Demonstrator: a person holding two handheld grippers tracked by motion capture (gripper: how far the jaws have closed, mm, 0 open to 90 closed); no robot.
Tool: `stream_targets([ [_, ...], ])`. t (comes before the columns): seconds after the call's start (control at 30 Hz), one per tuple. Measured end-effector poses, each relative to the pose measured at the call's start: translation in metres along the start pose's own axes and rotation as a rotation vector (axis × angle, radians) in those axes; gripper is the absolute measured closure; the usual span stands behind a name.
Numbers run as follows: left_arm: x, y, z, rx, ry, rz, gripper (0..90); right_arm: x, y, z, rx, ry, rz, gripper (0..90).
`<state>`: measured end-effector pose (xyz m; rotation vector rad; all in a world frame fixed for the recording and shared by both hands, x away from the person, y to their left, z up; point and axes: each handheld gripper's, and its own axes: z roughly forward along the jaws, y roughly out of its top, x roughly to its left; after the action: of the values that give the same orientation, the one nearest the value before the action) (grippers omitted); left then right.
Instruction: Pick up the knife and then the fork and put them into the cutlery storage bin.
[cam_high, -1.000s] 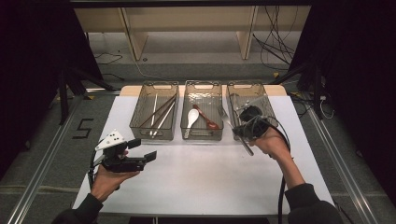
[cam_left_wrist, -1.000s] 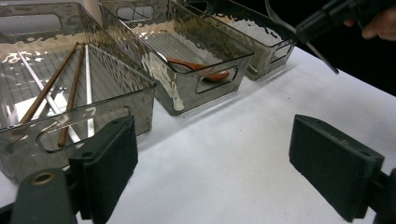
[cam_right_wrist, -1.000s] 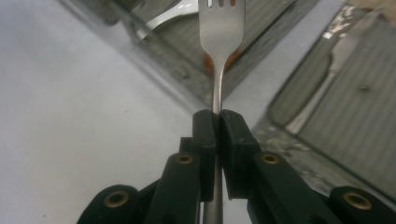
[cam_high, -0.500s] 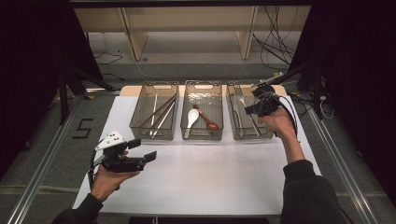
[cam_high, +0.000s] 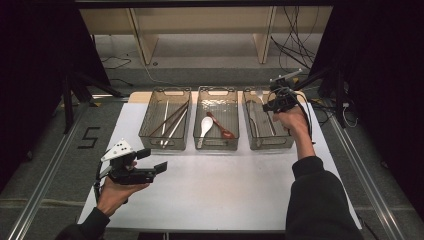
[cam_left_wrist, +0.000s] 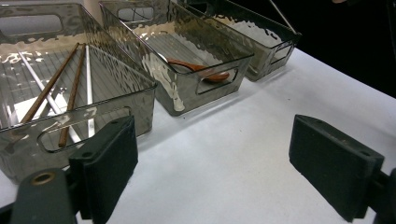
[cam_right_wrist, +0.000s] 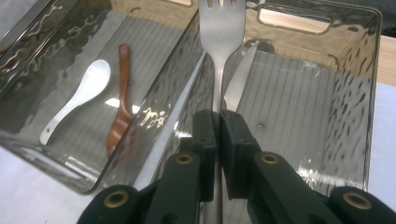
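Up over the far end of the right-hand tray (cam_high: 267, 142), the right tongs (cam_right_wrist: 217, 122) pinch a metal fork (cam_right_wrist: 221, 32) by its handle, jaws pressed together on the thin shaft. Seen along those jaws, the fork rises straight up from between them, its tines at the top, above the wall shared with the next tray. Below and beyond the jaws lies a knife (cam_right_wrist: 238, 77) on the ribbed floor of the same tray. To the left of the jaws, in the middle tray (cam_right_wrist: 32, 135), a white spoon (cam_right_wrist: 81, 98) and a brown wooden spoon (cam_right_wrist: 120, 102) lie side by side. From the high view the right tongs (cam_high: 278, 98) hang above the far rim of that tray, with the fork head (cam_high: 259, 93) just to their left.

The left tongs (cam_high: 150, 169) hover low over the white table (cam_high: 225, 185), spread wide with nothing between the jaws. Ahead of them and to their left stands the chopstick tray (cam_left_wrist: 28, 135), holding wooden chopsticks (cam_left_wrist: 70, 100) and pale ones; the other two trays sit farther off to the right.
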<state>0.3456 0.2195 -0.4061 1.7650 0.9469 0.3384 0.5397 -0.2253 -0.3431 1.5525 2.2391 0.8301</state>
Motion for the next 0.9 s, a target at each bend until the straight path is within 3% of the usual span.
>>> stream_targets([
  [0.6,0.000,0.000,-0.001,-0.004,0.001,0.000,15.0,-0.009,0.003,0.023,-0.005,-0.041,0.091,85.3],
  [0.9,0.000,0.000,-0.001,-0.007,0.000,-0.001,15.0,-0.011,0.001,0.029,-0.002,-0.049,0.106,85.3],
])
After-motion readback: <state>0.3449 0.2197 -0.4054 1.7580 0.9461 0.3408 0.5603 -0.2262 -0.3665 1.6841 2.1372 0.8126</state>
